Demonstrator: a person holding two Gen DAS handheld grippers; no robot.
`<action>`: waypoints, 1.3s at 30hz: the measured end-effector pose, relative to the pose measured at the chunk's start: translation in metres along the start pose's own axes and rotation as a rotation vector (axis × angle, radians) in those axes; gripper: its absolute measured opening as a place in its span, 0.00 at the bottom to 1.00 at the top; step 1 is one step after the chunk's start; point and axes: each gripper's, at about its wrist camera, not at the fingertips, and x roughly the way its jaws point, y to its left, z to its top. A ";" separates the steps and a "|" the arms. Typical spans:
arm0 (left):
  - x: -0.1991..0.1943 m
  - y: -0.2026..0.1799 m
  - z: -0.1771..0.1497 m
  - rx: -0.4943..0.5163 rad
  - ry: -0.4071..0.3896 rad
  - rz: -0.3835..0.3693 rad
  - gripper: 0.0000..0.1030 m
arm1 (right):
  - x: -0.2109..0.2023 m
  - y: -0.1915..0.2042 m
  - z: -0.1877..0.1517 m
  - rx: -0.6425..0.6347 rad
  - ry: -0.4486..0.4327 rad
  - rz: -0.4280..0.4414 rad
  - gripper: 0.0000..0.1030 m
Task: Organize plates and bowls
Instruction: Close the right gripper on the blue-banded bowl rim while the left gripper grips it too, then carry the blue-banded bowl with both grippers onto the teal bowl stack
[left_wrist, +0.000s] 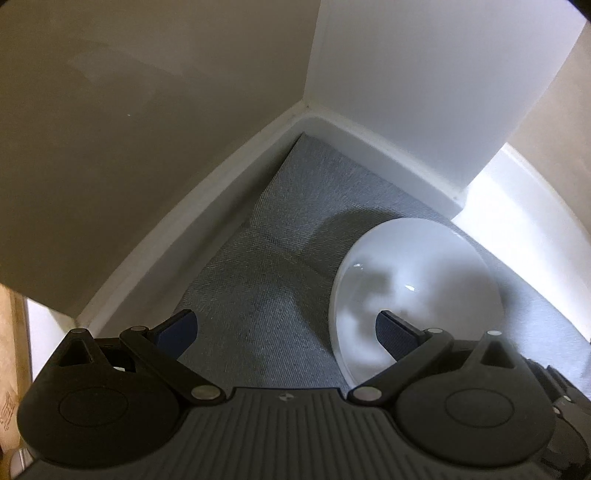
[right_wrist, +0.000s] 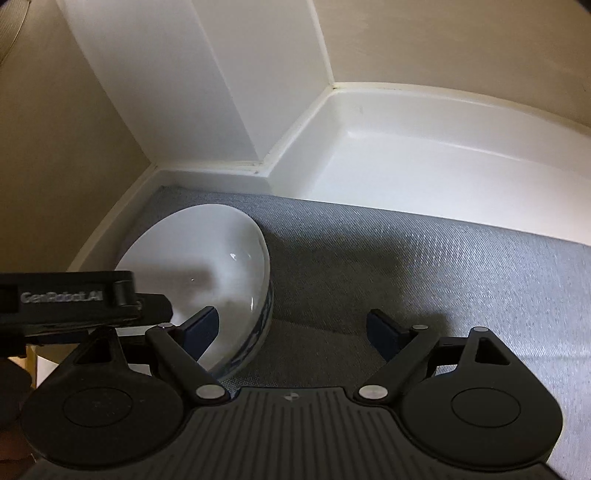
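A white bowl (left_wrist: 417, 280) with a blue pattern on its outer wall (right_wrist: 264, 325) rests on a grey woven mat (left_wrist: 258, 288) near an inner corner of white walls. My left gripper (left_wrist: 286, 321) is open. Its right finger (left_wrist: 397, 332) hangs over the bowl's inside and its left finger over bare mat, so the bowl's left rim lies between them without being pinched. My right gripper (right_wrist: 291, 315) is also open. Its left finger (right_wrist: 201, 330) is over the white bowl (right_wrist: 199, 258), and its right finger is over the mat (right_wrist: 369, 266).
Beige walls and a white post (left_wrist: 406, 92) close in the corner behind the bowl. A white ledge (right_wrist: 424, 158) runs beyond the mat's far edge. The black housing of the left-hand device (right_wrist: 74, 297) sits close to my right gripper's left side.
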 end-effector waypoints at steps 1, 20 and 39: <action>0.004 0.000 0.001 0.001 0.006 0.003 1.00 | 0.001 0.001 0.000 -0.005 -0.002 -0.001 0.87; -0.008 -0.005 -0.003 0.109 0.011 -0.147 0.11 | -0.001 0.005 0.007 -0.019 0.025 0.087 0.20; -0.080 0.012 -0.039 0.069 -0.069 -0.236 0.12 | -0.078 0.026 0.004 -0.104 -0.044 0.096 0.20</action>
